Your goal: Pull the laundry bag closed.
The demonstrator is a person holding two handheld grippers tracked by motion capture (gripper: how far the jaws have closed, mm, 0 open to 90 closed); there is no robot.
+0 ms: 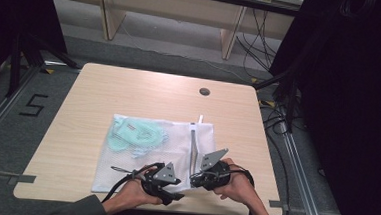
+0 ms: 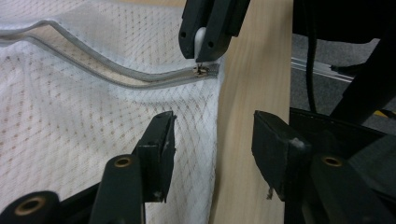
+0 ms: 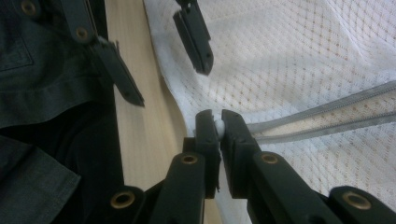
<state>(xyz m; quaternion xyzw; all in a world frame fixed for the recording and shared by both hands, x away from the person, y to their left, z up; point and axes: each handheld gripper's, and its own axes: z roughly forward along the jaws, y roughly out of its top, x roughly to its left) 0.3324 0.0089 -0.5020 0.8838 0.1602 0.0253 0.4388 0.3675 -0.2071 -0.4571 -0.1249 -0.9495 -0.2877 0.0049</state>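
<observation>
A white mesh bag (image 1: 140, 159) lies flat on the wooden table (image 1: 99, 92) with a teal garment (image 1: 134, 134) inside it. Its grey zipper (image 1: 193, 148) runs along the right side toward the near corner. My right gripper (image 3: 219, 122) is shut on the white zipper pull (image 3: 218, 126) at that corner, and its fingertips (image 2: 205, 44) press down on the slider (image 2: 201, 70). My left gripper (image 2: 212, 128) stands open just short of it, one jaw over the mesh and the other over bare wood, with the bag's edge (image 2: 217, 140) between them and untouched.
The table's near edge lies right under both hands (image 1: 238, 188). A round cable hole (image 1: 204, 92) sits at the back of the table. Black stands and cables crowd the floor on the right (image 1: 278, 118).
</observation>
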